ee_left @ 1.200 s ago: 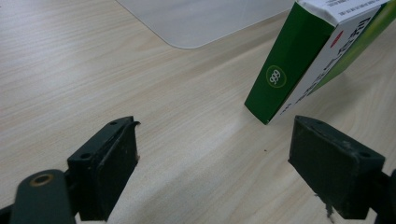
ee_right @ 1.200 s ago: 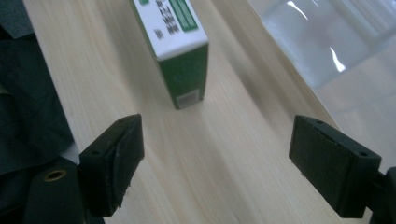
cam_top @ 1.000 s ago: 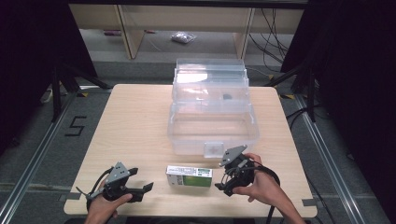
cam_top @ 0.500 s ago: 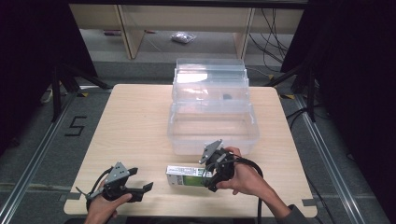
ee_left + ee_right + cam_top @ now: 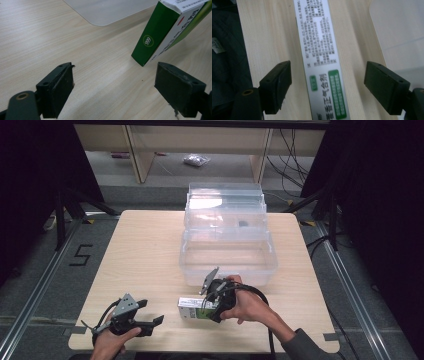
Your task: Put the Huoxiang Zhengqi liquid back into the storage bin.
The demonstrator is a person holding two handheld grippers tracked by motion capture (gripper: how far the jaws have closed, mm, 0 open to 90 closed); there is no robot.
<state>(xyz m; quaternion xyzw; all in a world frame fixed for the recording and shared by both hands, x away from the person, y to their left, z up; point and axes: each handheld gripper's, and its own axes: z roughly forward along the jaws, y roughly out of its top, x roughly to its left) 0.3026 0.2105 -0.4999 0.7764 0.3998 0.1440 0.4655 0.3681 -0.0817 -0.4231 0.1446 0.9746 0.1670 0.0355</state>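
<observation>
Right gripper (image 5: 207,306) is over the green-white box (image 5: 192,308) lying flat on table (image 5: 140,255) just in front of clear bin (image 5: 227,255); fingers have just been closing, not yet touching. Keep box centred btwn pads, then squeeze. Left gripper (image 5: 150,320) wide, nothing held.

The high view looks forward and down over the whole pale wooden table (image 5: 140,250). Both gripper views sit close above it, sharing the green-and-white cardboard box (image 5: 192,307) (image 5: 160,32) (image 5: 322,62).
</observation>
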